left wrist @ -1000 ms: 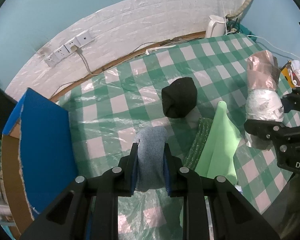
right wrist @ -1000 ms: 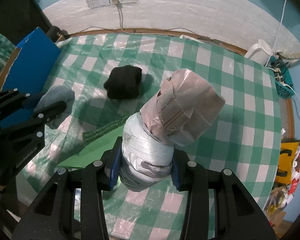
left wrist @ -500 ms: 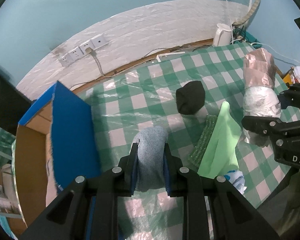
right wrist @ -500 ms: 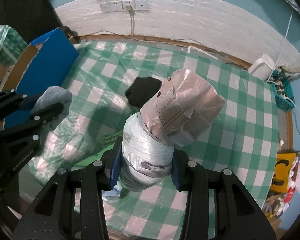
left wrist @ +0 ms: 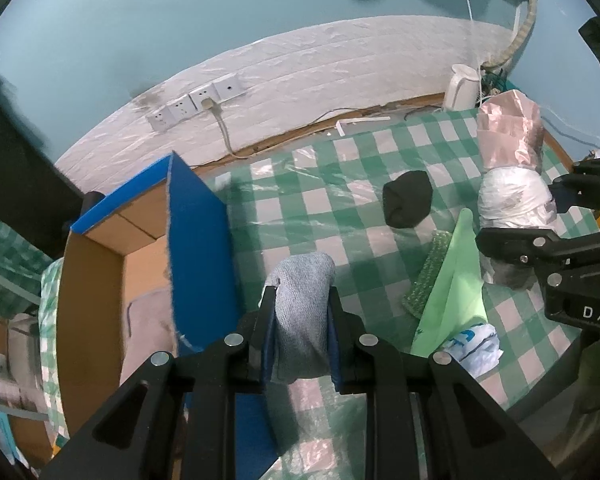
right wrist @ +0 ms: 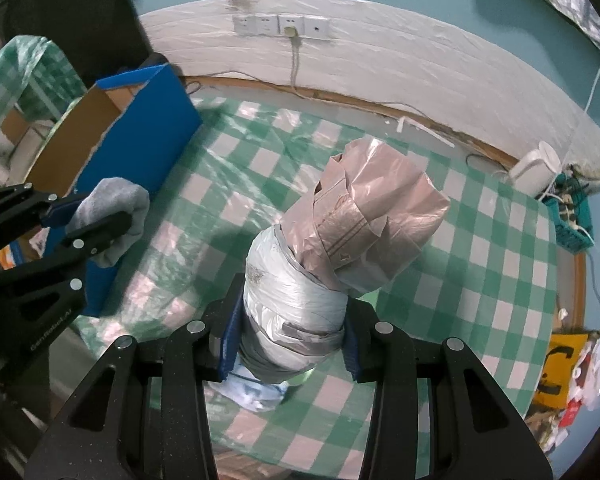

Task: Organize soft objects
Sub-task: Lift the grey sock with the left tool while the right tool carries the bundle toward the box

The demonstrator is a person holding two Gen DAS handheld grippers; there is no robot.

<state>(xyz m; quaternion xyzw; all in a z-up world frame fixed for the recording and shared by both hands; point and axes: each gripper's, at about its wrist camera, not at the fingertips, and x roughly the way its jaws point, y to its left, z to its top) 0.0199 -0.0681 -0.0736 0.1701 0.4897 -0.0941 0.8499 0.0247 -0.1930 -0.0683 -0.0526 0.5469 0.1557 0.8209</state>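
The left tool (left wrist: 302,322) is clamped on a rolled grey-blue sock (left wrist: 302,312), its blue pads pressing both sides, the roll sticking out past the tips. The right tool (right wrist: 290,330) grips a roll of plastic bags (right wrist: 324,264), silver-white at the pads and pinkish-brown toward the far end. Both bundles are off the surface (left wrist: 340,208), which wears a green-and-white checked cloth under clear plastic.

Just right of the left tool's tips lie a white-and-blue printed bag (left wrist: 474,346), a light green cloth (left wrist: 456,284) and a knitted green piece (left wrist: 428,276) tucked beside it; the print on the bag is too crumpled to read. Farther ahead sits a black bundle (left wrist: 407,199). Left of the left tool stands an open blue cardboard box (left wrist: 196,240), something pale inside it.

The right tool's body shows "DAS" in white at the left camera's edge; the left tool's body reads "GenRobot.AI" in the right camera. Beyond the surface are a white kettle (left wrist: 462,87), a wall socket strip (left wrist: 196,100) with one plug in, and, far right of the right tool, a yellow sign (right wrist: 556,372) with a black "C".
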